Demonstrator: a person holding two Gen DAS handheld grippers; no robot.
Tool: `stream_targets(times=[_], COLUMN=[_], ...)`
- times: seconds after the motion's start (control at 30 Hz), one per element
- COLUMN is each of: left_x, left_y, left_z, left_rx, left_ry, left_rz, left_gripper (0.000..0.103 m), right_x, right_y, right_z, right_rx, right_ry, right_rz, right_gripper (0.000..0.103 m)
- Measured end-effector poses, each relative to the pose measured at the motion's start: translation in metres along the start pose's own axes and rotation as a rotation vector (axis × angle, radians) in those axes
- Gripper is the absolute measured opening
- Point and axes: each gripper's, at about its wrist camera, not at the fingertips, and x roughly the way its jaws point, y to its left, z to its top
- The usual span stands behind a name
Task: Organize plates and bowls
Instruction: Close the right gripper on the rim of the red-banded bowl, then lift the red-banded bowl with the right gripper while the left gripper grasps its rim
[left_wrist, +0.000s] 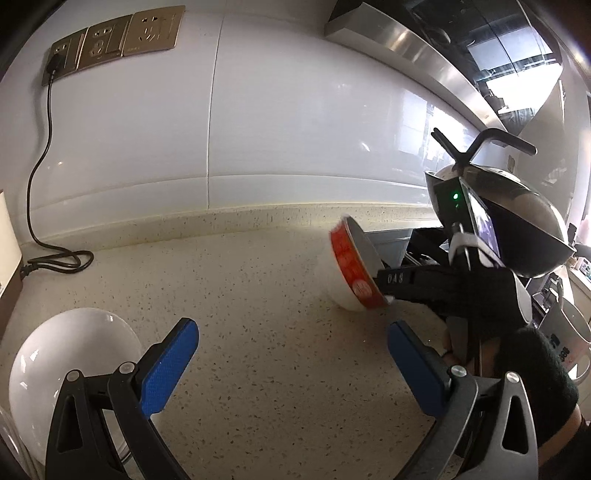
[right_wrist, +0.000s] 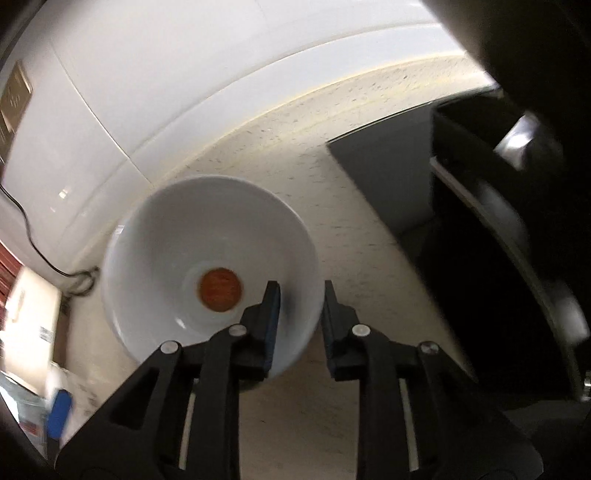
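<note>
A white bowl with a red band (left_wrist: 351, 273) is held tilted above the speckled counter (left_wrist: 258, 314) by my right gripper (left_wrist: 388, 295). In the right wrist view the right gripper (right_wrist: 301, 295) is shut on that bowl's rim, one finger inside and one outside; the bowl (right_wrist: 210, 254) shows a red dot at its bottom. My left gripper (left_wrist: 291, 354) is open and empty above the counter. An upturned white bowl (left_wrist: 70, 373) sits at the lower left, beside the left finger.
Gold wall sockets (left_wrist: 110, 40) with a black cable (left_wrist: 44, 166) are on the white backsplash. A steel wok (left_wrist: 517, 221) stands on the dark stove (right_wrist: 480, 221) at the right. A white mug (left_wrist: 572, 339) is at the far right.
</note>
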Motion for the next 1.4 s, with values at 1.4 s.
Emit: stream_targets(times=[1.4], left_x=[0.004], left_y=[-0.02], left_z=[-0.002], left_rx=[0.072], left_ry=[0.078], left_rz=[-0.057], left_gripper=[0.103], right_x=[-0.111], right_y=[-0.033], right_z=[-0.089], right_rx=[-0.1], right_ry=[-0.041], right_rz=[-0.029], right_gripper=[0.037])
